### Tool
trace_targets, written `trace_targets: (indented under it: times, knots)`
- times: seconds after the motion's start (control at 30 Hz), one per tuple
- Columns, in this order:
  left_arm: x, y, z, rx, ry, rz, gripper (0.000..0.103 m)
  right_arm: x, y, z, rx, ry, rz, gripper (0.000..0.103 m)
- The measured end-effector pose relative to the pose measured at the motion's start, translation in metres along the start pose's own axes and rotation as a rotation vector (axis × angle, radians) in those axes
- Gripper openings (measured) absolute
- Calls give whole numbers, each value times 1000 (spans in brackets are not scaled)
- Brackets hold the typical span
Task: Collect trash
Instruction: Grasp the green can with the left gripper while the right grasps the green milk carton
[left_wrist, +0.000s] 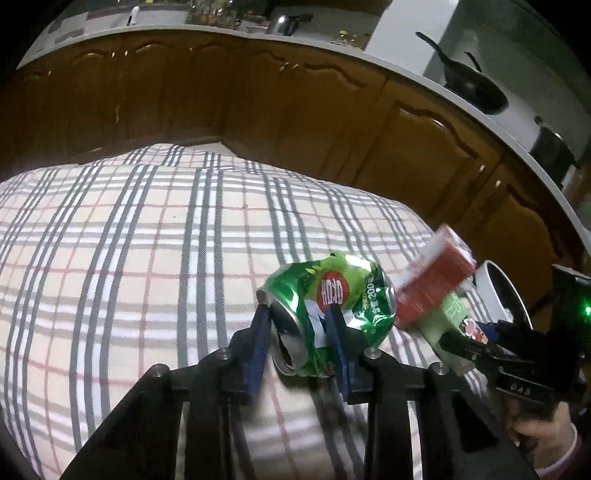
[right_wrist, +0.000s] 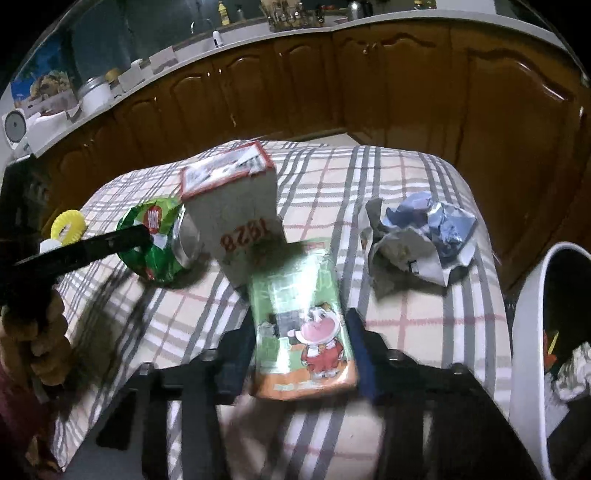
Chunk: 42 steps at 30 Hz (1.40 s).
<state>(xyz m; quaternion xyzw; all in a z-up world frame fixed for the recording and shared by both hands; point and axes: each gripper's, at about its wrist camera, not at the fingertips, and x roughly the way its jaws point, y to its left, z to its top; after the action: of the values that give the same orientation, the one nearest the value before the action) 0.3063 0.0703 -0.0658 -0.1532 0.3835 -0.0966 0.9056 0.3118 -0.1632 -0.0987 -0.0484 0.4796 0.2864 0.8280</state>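
Home kitchen — wooden cabinets (left_wrist: 258, 99), wok (left_wrist: 476, 90)

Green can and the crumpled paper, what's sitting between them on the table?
The white box with red numbers stands between the green can and the crumpled paper, close beside the can. The right wrist view shows it.

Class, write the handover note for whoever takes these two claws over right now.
Left claw: closed on the crushed green can.
Right claw: closed on the green carton.
On the checked cloth: the red and white box and the crumpled paper.
White bin at the right already holds some trash.
Left to do: bin both held items, then the box and the paper.
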Motion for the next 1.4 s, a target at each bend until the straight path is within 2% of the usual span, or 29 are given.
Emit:
trace_targets:
  times: [0.3,0.53,0.87,1.4]
  knots:
    - [-46,-13,-29,26,-12,-77,25,-40,-1,-33,79,-55,38,45]
    - [-63,-36,-44,64,-1,-140,25,-82,-10,-61,157,-112,40,45]
    - [-66,-77,-51,153,13,-205,25,-125,-35,-79,224,-172,-11,45]
    - [-44,-143,-51,224,41,-230,24,-161,-84,-107,313,-228,-78,45]
